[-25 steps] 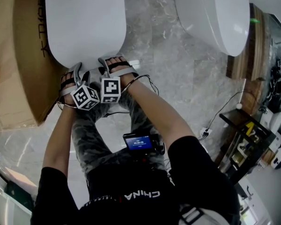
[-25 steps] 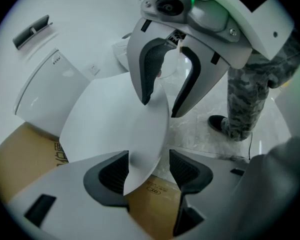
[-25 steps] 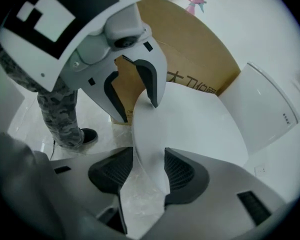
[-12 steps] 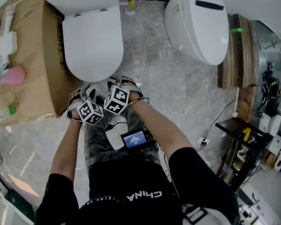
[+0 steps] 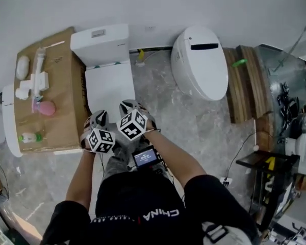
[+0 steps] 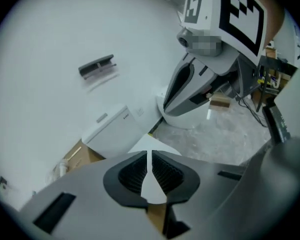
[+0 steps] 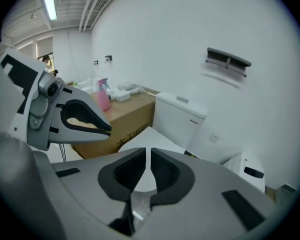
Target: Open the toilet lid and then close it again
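While both grippers hover over the front end of the white toilet, clear of it, the left gripper and right gripper have just been closing, and each now shows only a thin slit between its ribbed pads, with nothing caught inside. The toilet lid lies flat and shut over the bowl, in front of the tank and beside the cardboard box. It looks like stiff, light, glossy plastic, probably slippery and hinged at the tank end, so the front lip is the place to hook under, though its overhang is hard to judge from above.

Two white toilets, one cardboard box, one pink spray bottle
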`<state>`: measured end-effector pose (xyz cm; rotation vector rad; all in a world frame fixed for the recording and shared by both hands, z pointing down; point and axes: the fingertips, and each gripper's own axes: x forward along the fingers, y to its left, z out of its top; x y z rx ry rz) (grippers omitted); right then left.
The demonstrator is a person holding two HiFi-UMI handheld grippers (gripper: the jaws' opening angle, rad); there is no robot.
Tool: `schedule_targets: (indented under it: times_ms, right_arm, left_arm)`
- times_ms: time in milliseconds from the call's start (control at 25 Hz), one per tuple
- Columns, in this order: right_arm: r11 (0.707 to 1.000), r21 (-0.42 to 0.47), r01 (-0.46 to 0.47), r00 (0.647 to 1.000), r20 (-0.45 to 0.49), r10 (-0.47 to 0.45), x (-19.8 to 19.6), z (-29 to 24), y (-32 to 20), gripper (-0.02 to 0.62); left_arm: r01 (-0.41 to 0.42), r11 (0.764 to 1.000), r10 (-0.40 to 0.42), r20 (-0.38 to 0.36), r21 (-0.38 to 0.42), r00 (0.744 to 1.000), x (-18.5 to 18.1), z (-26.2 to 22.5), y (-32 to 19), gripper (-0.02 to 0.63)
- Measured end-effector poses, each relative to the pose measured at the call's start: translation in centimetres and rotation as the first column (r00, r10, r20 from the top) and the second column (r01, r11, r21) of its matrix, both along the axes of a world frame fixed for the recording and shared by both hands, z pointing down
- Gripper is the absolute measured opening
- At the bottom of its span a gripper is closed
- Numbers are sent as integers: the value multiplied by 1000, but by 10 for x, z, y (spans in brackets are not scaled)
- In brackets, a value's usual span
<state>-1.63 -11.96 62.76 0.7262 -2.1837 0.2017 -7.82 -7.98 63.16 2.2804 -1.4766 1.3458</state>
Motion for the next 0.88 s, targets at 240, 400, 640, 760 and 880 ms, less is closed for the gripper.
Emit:
schedule_targets:
  times_ms: [240,400,640,760,880]
  right_arm:
    - [995,72,-67,992,112,59,14,-76,-12,28]
    - [993,93,-79,988,141,65,27,-96,-11,23]
    - [993,104,-49,992,122,36,36,-101,-13,18]
    - [994,109,-25,992,128,10,40,-106,-10,18]
    - [995,99,4,993,120,-16,51,-103,-3,18]
  left_arm:
    - [105,989,-85,-182,105,980,-3,-78,-13,29]
    - [120,981,-78,-261,150,962,-9,-111,-15,13]
    - [125,981,-80,-277,148,958,-14,-120,-13,11]
    - [119,985,-81,-273,125,959,-7,-116,-6,11]
    - [106,989,-77,-256,100,964,6,-112,5,11]
